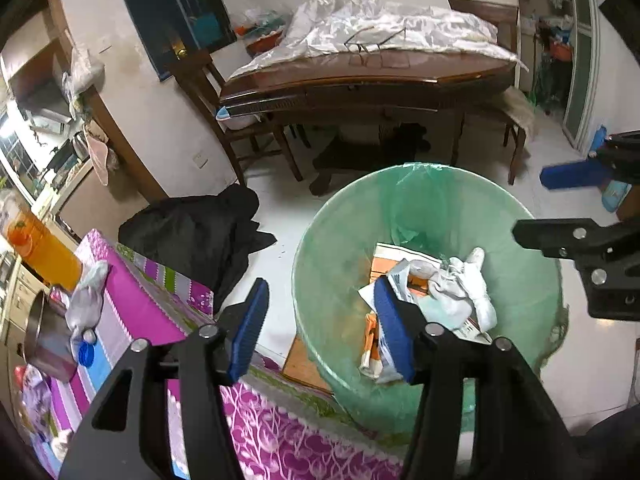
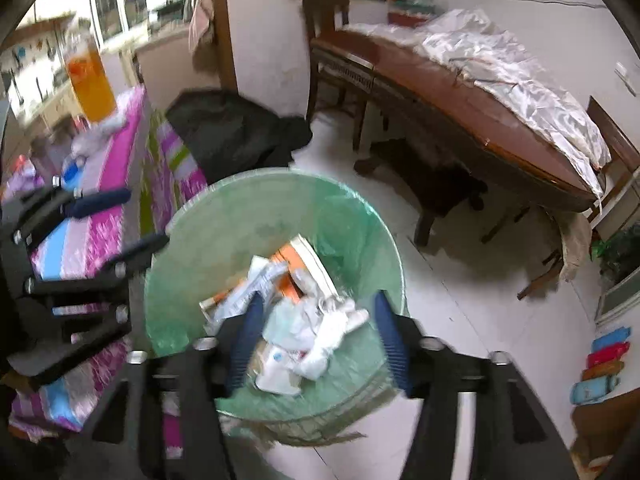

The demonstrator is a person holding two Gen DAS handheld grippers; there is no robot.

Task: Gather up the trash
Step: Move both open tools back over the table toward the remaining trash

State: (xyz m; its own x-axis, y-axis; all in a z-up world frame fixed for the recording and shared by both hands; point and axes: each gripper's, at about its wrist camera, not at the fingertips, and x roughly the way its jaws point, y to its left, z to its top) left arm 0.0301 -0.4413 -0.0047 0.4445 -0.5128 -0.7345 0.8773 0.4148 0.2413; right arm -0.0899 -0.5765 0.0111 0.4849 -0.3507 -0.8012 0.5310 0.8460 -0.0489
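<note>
Blue-padded left gripper [image 1: 320, 328] and right gripper [image 2: 320, 340] both hang released, empty, over round green-bagged waste bin [image 1: 320, 248]. Crumpled white paper trash [image 2: 316, 328] lies inside. Risk: bin stands just beside pink floral-clothed table [image 1: 132, 312]; a sideways swing could knock either.

The right wrist view is motion-blurred, most of all to the gripper's left, where the orange bottle [image 2: 90, 84] and the clutter on the striped cloth [image 2: 100, 236] smear past telling. Below the right gripper [image 2: 318, 338], the heaped trash [image 2: 296, 320] hides the bin [image 2: 180, 280] bottom. In the left wrist view, the left gripper's [image 1: 320, 330] right finger [image 1: 394, 334] covers part of the trash [image 1: 452, 288], and the frame's right edge cuts off the right gripper [image 1: 532, 204].
</note>
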